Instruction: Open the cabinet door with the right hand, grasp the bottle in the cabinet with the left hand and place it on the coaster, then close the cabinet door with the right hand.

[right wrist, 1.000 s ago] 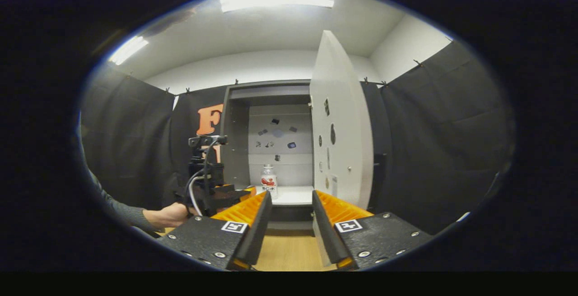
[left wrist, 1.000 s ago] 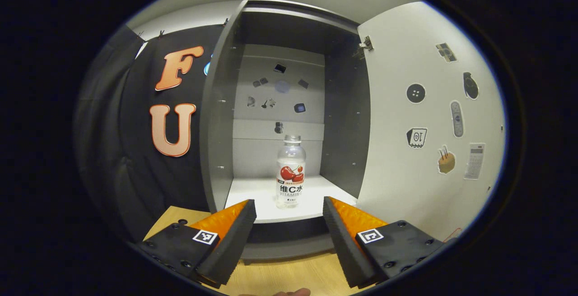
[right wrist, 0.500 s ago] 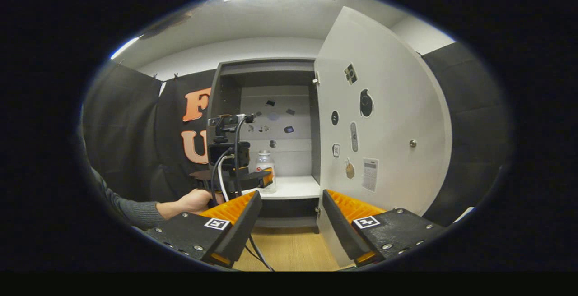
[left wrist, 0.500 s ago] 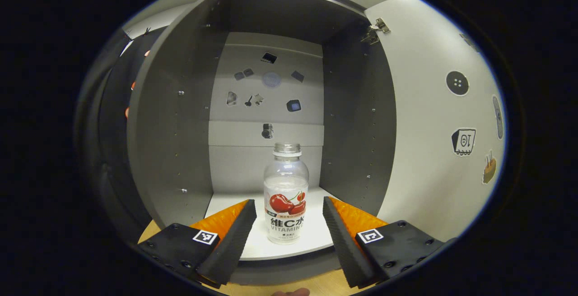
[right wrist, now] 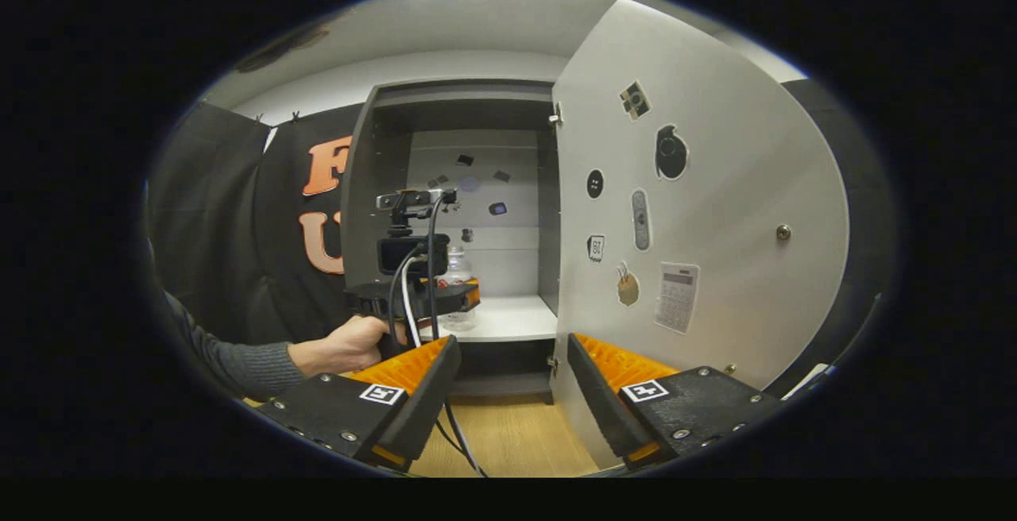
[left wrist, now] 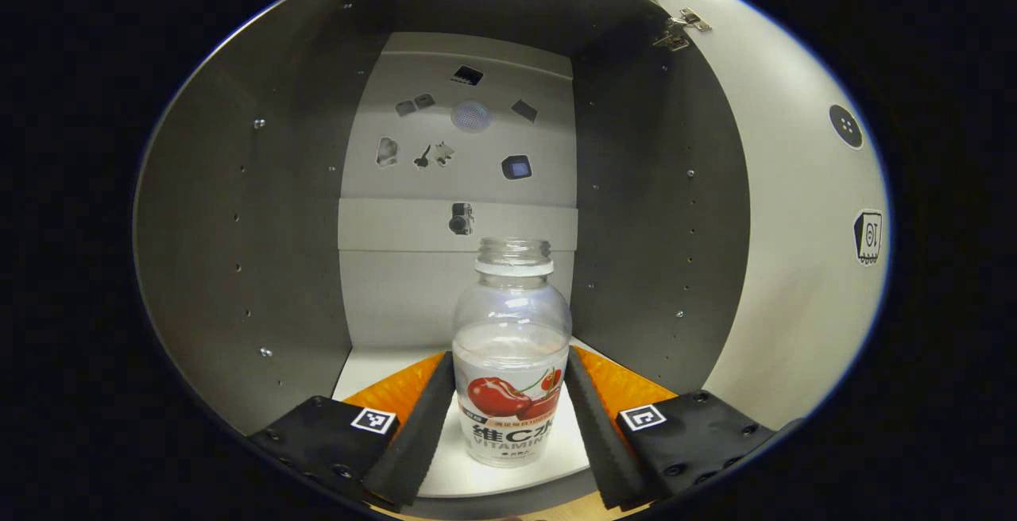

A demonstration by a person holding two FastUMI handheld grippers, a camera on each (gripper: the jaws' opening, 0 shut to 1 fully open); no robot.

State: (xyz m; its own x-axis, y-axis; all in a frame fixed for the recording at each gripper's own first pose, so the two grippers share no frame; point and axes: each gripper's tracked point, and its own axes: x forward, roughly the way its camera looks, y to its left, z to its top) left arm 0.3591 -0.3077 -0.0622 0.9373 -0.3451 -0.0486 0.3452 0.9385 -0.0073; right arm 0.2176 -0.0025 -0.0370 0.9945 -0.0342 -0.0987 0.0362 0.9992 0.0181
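1 bottle (left wrist: 511, 354), 1 cabinet (left wrist: 238, 227) (door (right wrist: 699, 211) open), 2 grippers (left wrist: 508, 410) (right wrist: 508, 382).

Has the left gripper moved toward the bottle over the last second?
Yes. The left gripper has advanced into the cabinet: its fingers, earlier short of the shelf edge, now flank the bottle on the shelf.

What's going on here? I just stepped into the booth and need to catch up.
A person is fetching a clear plastic bottle with a cherry label from the open grey cabinet. The left gripper has its fingers on either side of the bottle, which stands upright on the white shelf. The right gripper is open and empty, beside the swung-open white door.
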